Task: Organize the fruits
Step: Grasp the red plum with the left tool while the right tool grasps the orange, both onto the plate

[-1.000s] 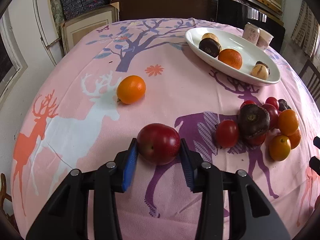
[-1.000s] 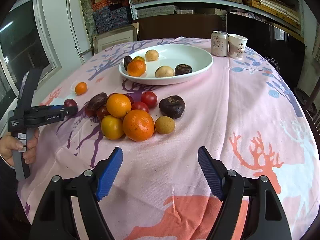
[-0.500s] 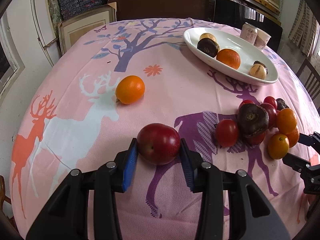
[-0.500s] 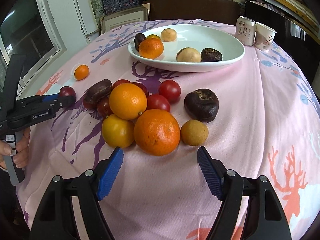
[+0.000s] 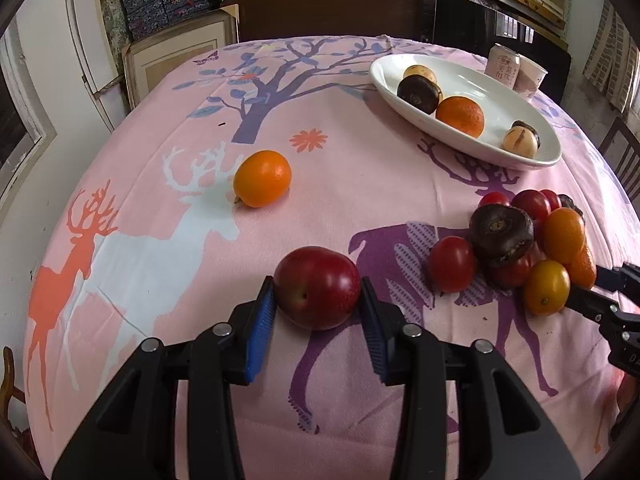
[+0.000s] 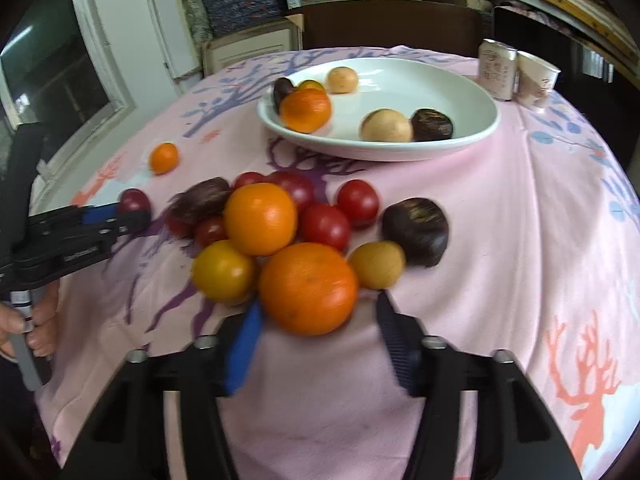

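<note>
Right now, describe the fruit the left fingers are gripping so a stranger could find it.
On the pink deer-print tablecloth, look left of the fruit pile. The dark red plum sits alone, pinched by the left gripper; it is larger and darker than the cherry tomatoes.

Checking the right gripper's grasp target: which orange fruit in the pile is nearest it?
The big orange at the pile's front edge, sitting between the right gripper's open fingertips. The other orange lies farther back, higher in the pile.

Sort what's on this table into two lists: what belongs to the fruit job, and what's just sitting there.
Job:
red plum, in left claw
big orange, at open right claw
fruit pile
lone orange
white plate

Bystanders:
can
paper cup
</note>
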